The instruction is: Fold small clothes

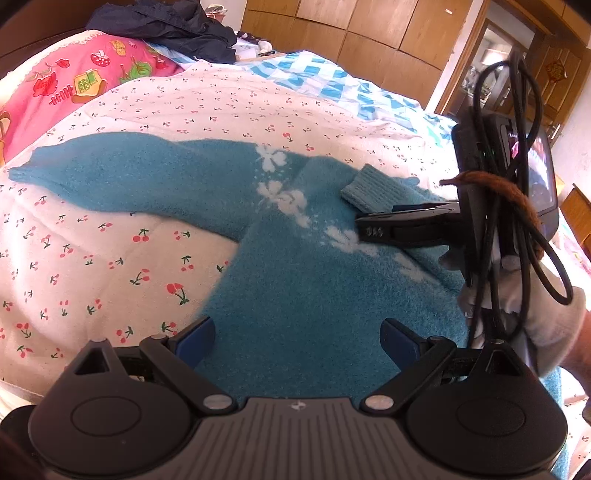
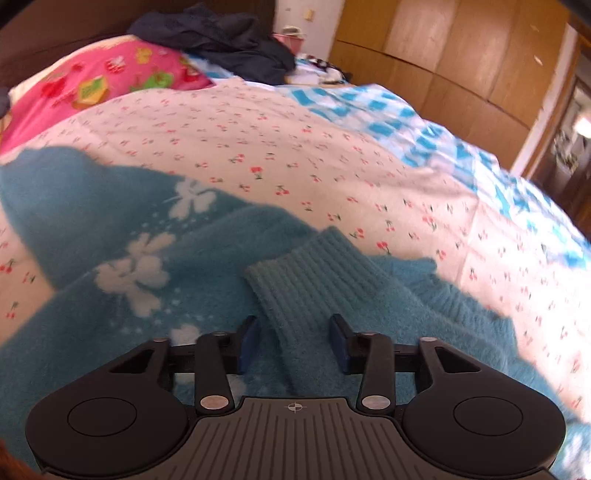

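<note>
On bed (image 1: 110, 258) — blue sweater (image 1: 295, 295); left gripper (image 1: 297, 341) released, right gripper (image 2: 293, 343) released astride cuff (image 2: 306, 273).

Both wrist cameras are looking steeply down and forward along their fingers, close over the teal sweater (image 1: 295, 295) on the cherry-print quilt (image 1: 110, 258). Both are sharing the folded ribbed cuff (image 2: 314, 273), pink pillow (image 2: 110, 77) and wooden wardrobe (image 2: 443, 55).

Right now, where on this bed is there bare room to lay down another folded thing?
Bare cherry-print quilt lies below the outstretched sleeve, and more between the blue sweater and the blue checked blanket. Crowded at the head: pink pillow, dark clothes.
</note>
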`<state>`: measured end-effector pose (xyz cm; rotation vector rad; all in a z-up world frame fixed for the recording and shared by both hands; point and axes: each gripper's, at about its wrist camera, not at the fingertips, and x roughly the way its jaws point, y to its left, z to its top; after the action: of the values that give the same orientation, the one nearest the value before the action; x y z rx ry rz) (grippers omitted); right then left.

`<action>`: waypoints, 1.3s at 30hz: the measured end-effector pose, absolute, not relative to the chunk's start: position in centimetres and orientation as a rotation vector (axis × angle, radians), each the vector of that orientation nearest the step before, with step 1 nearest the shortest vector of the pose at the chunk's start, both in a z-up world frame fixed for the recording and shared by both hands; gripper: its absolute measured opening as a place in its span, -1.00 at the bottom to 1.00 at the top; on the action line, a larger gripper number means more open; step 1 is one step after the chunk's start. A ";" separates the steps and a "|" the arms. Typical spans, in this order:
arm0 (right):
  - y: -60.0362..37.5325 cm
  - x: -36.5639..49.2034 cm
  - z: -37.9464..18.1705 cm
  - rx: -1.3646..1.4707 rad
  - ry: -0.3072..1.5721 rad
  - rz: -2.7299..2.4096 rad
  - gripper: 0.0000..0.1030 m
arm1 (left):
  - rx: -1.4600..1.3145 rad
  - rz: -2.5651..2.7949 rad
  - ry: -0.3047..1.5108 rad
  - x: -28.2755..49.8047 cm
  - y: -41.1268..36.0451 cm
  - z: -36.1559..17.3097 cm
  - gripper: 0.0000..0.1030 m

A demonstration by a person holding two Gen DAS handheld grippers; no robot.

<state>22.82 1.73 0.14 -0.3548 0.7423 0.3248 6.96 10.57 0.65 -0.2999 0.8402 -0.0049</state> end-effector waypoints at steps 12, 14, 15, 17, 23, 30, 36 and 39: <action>2.4 20.3 0.8 -0.346 0.777 0.459 -0.71 | -0.280 -0.001 0.840 6.9 10.2 0.6 0.94; 2.3 19.9 1.0 -0.319 0.764 0.463 -0.58 | -0.281 0.003 0.838 6.9 10.3 0.6 0.94; 2.0 19.7 1.3 -0.287 0.766 0.475 -0.46 | -0.286 0.005 0.837 6.9 10.4 0.6 0.94; 1.4 19.1 2.2 -0.240 0.759 0.500 -0.42 | -0.291 0.009 0.835 6.9 10.5 0.6 0.94; -1.3 18.2 2.0 -0.185 0.793 0.420 -0.34 | -0.291 0.020 0.803 6.5 10.6 0.9 0.94; -4.0 15.3 2.3 -0.071 0.759 0.402 -0.33 | -0.252 0.062 0.761 5.8 10.5 1.8 0.94; -5.4 13.4 1.0 -0.038 0.794 0.367 -0.24 | -0.208 0.089 0.703 5.0 11.5 3.4 0.94; -5.5 12.3 1.8 0.006 0.775 0.376 -0.24 | -0.192 0.107 0.687 4.8 12.5 4.0 0.93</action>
<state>12.32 -5.51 1.77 0.0061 0.7754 0.3759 4.80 12.55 4.00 -0.1919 0.6867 0.1075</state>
